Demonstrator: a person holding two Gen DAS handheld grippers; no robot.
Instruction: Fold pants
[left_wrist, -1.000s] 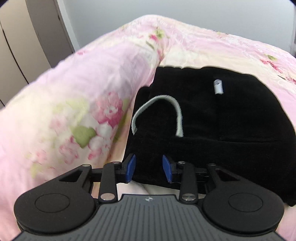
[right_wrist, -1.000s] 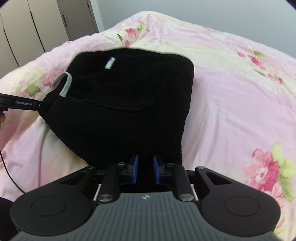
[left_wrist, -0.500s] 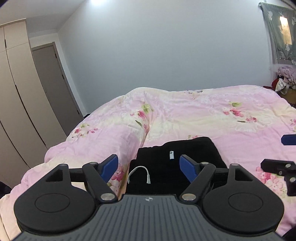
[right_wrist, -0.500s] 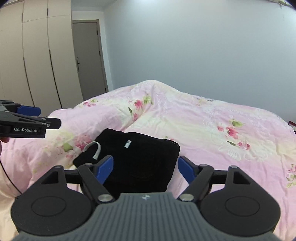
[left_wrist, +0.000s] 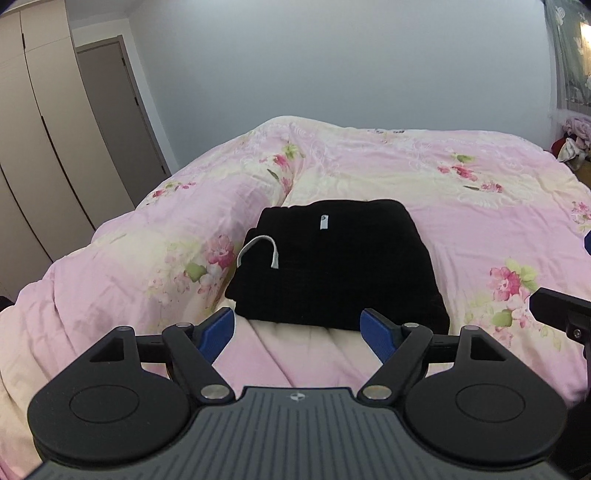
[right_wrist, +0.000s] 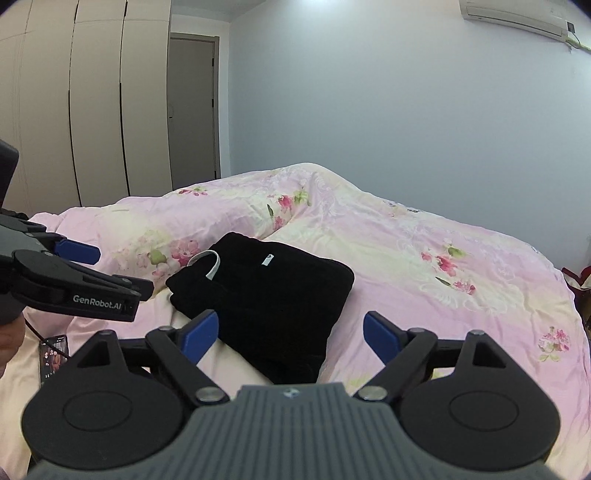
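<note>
The black pants lie folded into a compact rectangle on the pink floral quilt, with a white drawstring loop and a small white label on top. They also show in the right wrist view. My left gripper is open and empty, held back from the near edge of the pants. My right gripper is open and empty, above the near corner of the pants. The left gripper also shows in the right wrist view, to the left of the pants.
The quilt bunches into a raised ridge left of the pants. A phone lies on the bed at the lower left. Wardrobe doors and a grey door stand beyond the bed. Part of the right gripper juts in at the right.
Both grippers let go of the pants, opened wide and pulled back and up from the bed. The folded pants stay where they were laid.
</note>
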